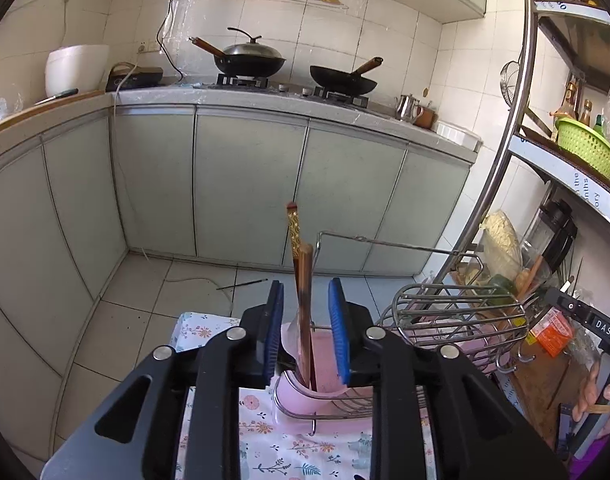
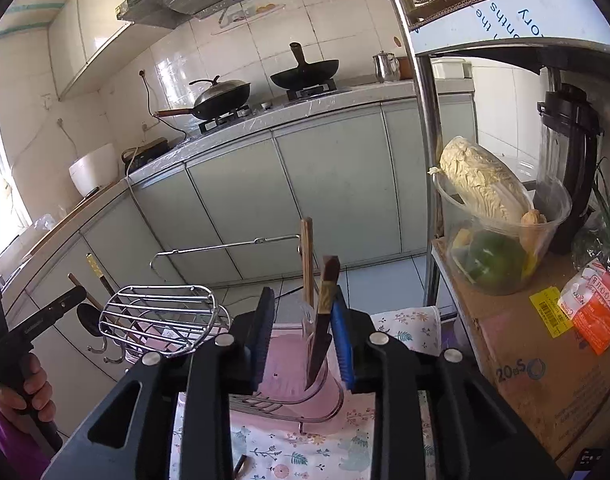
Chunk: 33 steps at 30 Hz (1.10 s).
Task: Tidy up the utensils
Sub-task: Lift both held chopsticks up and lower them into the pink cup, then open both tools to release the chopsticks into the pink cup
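Chopsticks (image 1: pixel 303 280) stand upright in the pink holder (image 1: pixel 325 360), dropped between your left claw (image 1: pixel 307 332), whose blue pads stand apart and clear of them. Your right claw (image 2: pixel 303 336) has parted too, its chopstick (image 2: pixel 323 320) leaning on one pad over the wire rack (image 2: pixel 165 320). Both hands tilt downward over the floral-clothed desk (image 2: pixel 305 456).

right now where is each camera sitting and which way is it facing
Left wrist: on the left hand-held gripper, aimed slightly down at chopsticks in the pink holder; its blue pads and the person's other hand show.
Right wrist: on the right hand-held gripper, over another chopstick pair; a hand on the left gripper's grip shows.
Shared: wire rack, stove counter.
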Available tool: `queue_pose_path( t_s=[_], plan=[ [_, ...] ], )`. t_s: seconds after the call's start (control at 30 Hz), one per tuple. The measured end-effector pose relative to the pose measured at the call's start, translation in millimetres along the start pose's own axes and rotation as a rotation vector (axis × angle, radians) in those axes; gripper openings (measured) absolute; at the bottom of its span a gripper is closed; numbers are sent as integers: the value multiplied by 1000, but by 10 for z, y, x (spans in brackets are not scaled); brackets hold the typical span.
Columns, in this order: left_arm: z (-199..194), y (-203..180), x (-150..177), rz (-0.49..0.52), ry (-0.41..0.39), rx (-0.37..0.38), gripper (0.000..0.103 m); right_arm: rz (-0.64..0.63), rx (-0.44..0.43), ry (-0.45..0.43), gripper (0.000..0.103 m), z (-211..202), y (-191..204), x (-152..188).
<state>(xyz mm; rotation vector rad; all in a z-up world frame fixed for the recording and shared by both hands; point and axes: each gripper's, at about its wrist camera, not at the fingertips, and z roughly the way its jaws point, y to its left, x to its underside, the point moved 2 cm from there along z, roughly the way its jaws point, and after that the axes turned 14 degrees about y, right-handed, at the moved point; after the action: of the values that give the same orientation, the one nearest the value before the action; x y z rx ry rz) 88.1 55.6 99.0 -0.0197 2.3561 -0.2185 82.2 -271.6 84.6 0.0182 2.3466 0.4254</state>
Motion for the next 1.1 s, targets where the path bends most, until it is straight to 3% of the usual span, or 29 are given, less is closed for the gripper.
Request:
queue_pose_path(
  t_s=[0.33, 0.6, 0.87, 1.1],
  plan=[
    [-414, -26, 29, -1, -84, 16, 31, -2, 5, -80, 33, -368, 57, 94],
    [-650, -120, 299, 20, -81, 66, 31, 1, -17, -107, 33, -589, 118, 429],
    [-440, -188, 695, 33, 34, 93, 31, 22, -81, 28, 33, -306, 165, 888],
    [-66, -163, 1059, 8, 182, 124, 31, 90, -188, 274, 33, 356, 198, 1333]
  ],
)
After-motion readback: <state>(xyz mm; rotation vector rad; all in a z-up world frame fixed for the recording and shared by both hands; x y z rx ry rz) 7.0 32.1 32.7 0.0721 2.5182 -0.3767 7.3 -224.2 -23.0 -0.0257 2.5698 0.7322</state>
